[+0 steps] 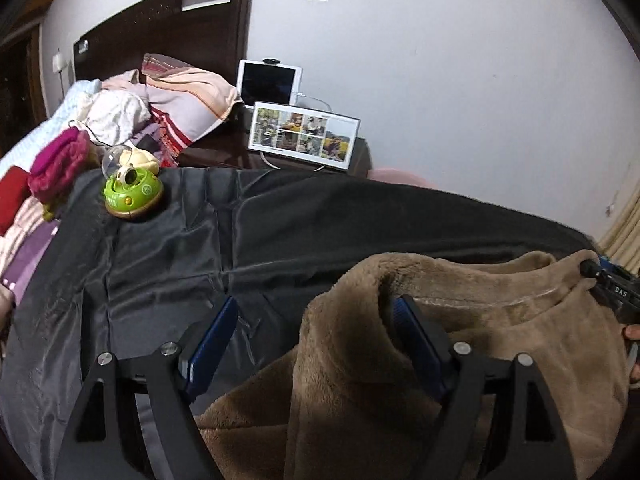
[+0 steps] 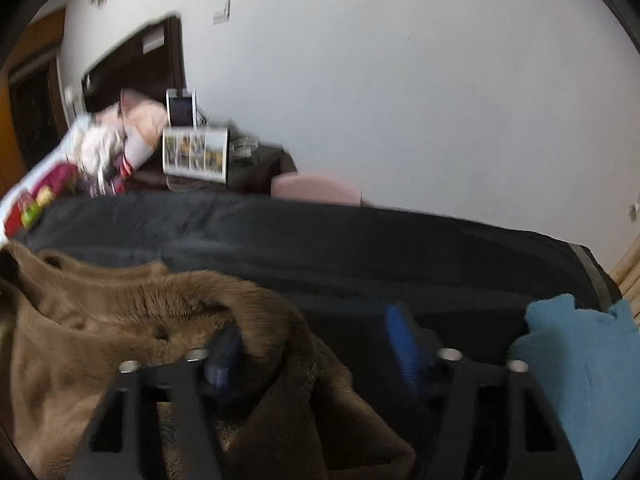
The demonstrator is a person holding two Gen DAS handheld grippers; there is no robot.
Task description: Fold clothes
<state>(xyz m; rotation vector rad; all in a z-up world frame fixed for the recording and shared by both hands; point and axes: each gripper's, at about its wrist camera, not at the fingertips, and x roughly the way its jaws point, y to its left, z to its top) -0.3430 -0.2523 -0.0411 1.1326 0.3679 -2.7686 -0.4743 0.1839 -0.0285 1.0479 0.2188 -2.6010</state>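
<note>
Hovering with both claws wide and empty, your left gripper (image 1: pixel 316 332) and right gripper (image 2: pixel 312 340) flank the brown fleece (image 1: pixel 460 360), collar at centre frame between them.

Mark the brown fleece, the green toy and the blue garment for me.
brown fleece (image 1: pixel 500 360), left wrist view, on its chest panel.
green toy (image 1: pixel 134 196), left wrist view, on its domed body.
blue garment (image 2: pixel 592 380), right wrist view, mid-cloth.

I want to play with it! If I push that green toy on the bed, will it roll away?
Probably not far. The green toy looks round with a flat base, sunk into the dark sheet, so it would likely slide or tip. Its clear dome looks breakable.
</note>
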